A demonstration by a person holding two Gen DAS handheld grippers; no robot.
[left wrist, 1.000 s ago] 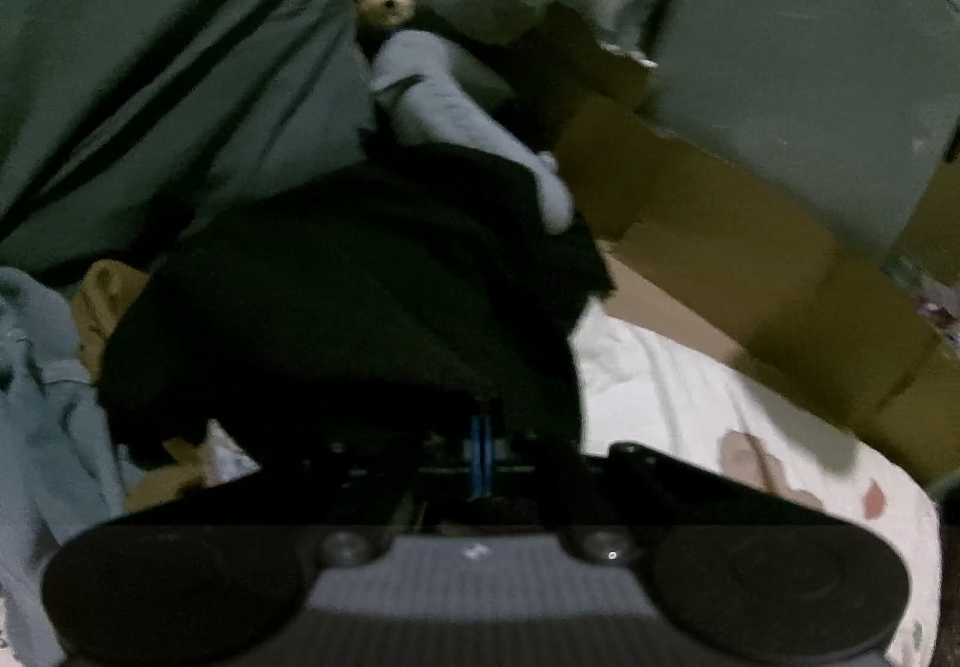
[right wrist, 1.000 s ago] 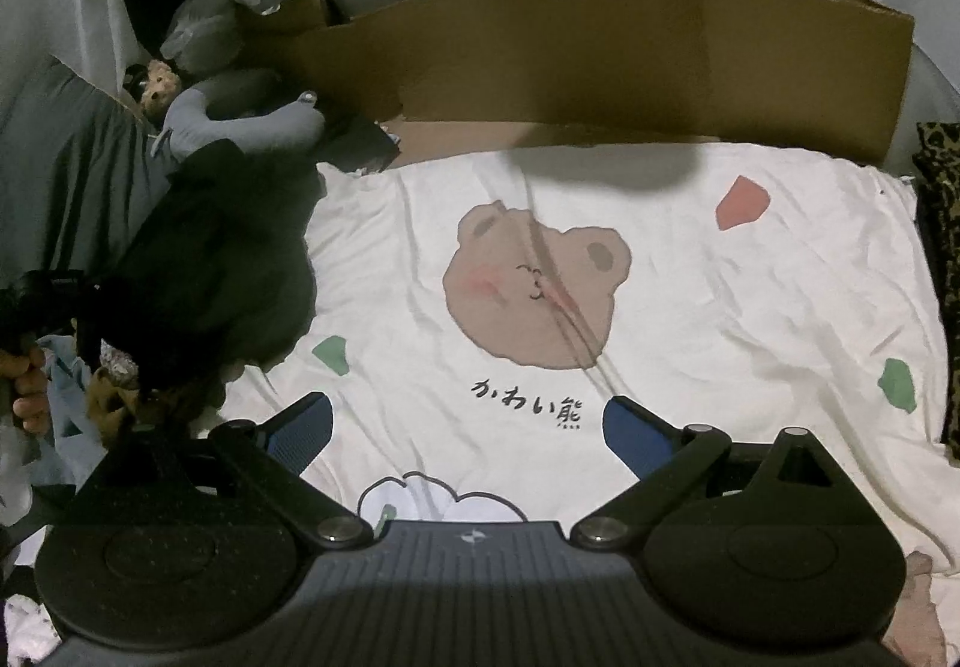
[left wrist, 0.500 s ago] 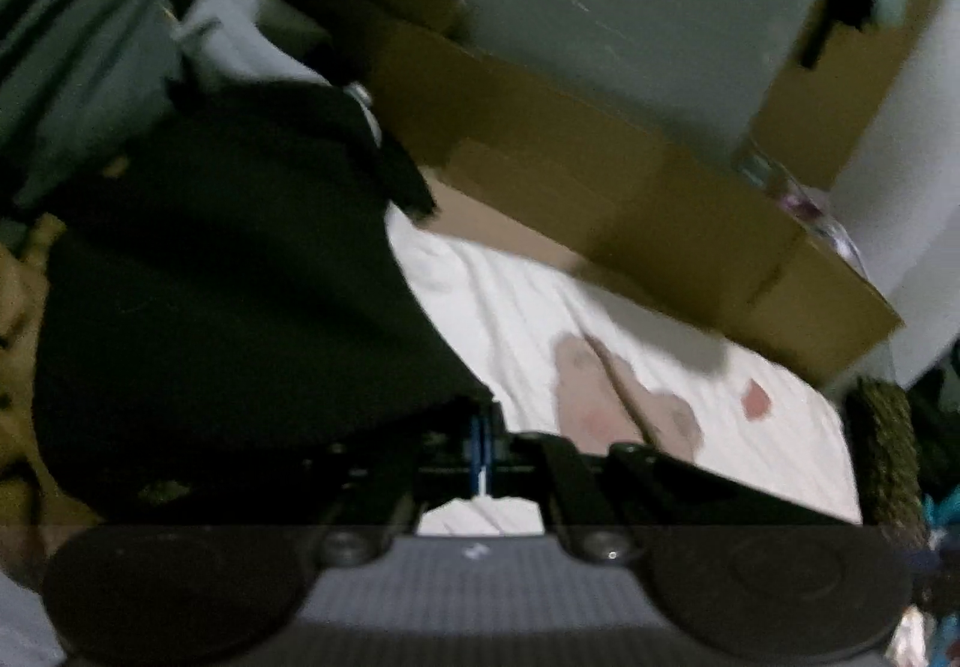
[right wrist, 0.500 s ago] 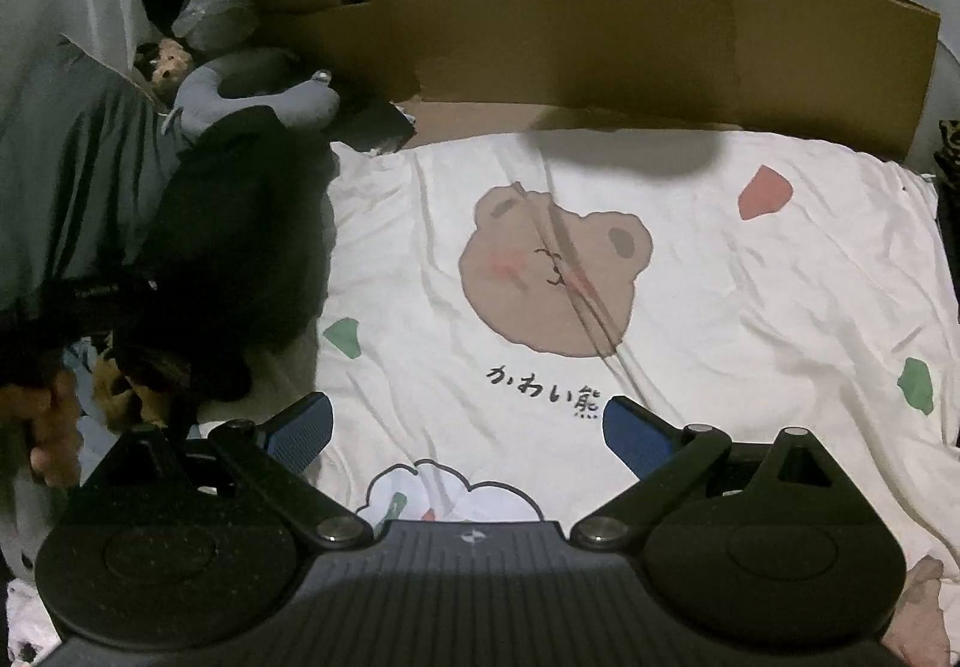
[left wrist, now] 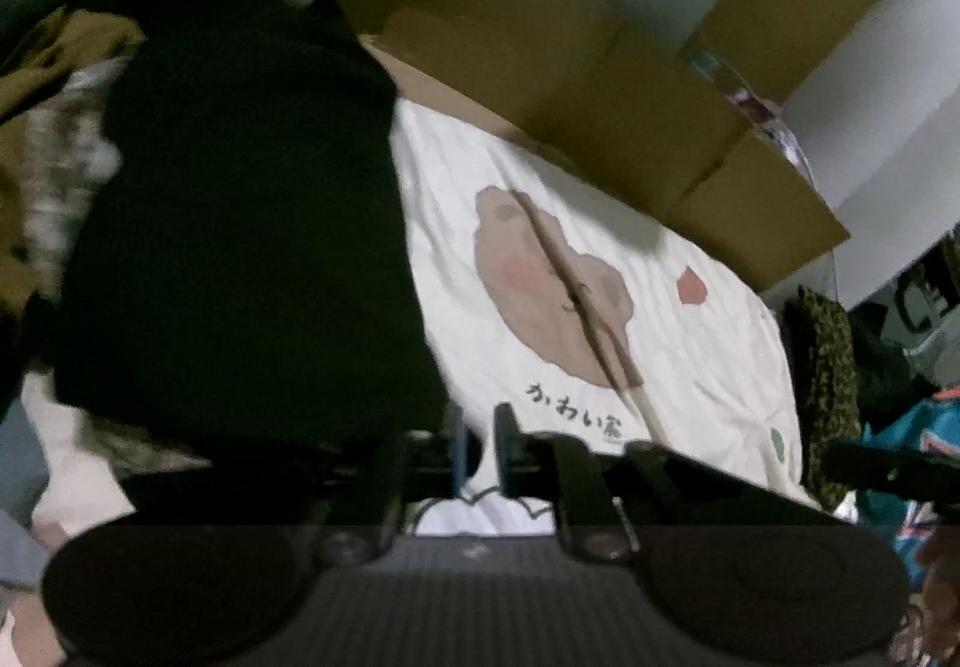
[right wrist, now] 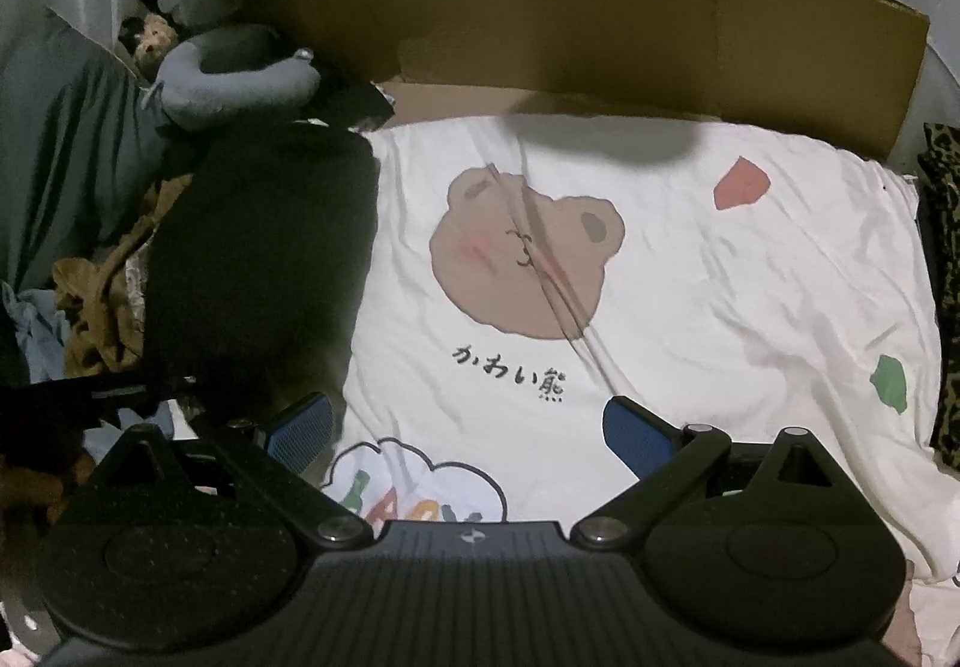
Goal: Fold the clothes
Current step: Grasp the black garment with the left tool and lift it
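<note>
Left wrist view
Left claw: low centre of the frame; its jaws have just been opening and now stand a narrow gap apart, white fabric showing through the gap.
Black garment: fills the left half of the frame, its lower edge reaching down to the claw's left finger; whether that finger touches it I cannot tell, and nothing is pinched between the pads.
White bear-print sheet: centre and right, creased, with a brown bear face and black lettering.
Cardboard box: runs along the sheet's upper edge, upper centre to right.
Leopard-print cloth: right edge of the sheet.

Right wrist view
Right claw: bottom centre, jaws spread wide, blue pads clear of everything, hanging over the sheet.
Black garment: left of centre, lying on the left edge of the white bear-print sheet.
Clothes pile: brown and pale blue pieces just left of the black garment.
Grey neck pillow: upper left, above the black garment.
Cardboard box: across the top, behind the sheet.
</note>
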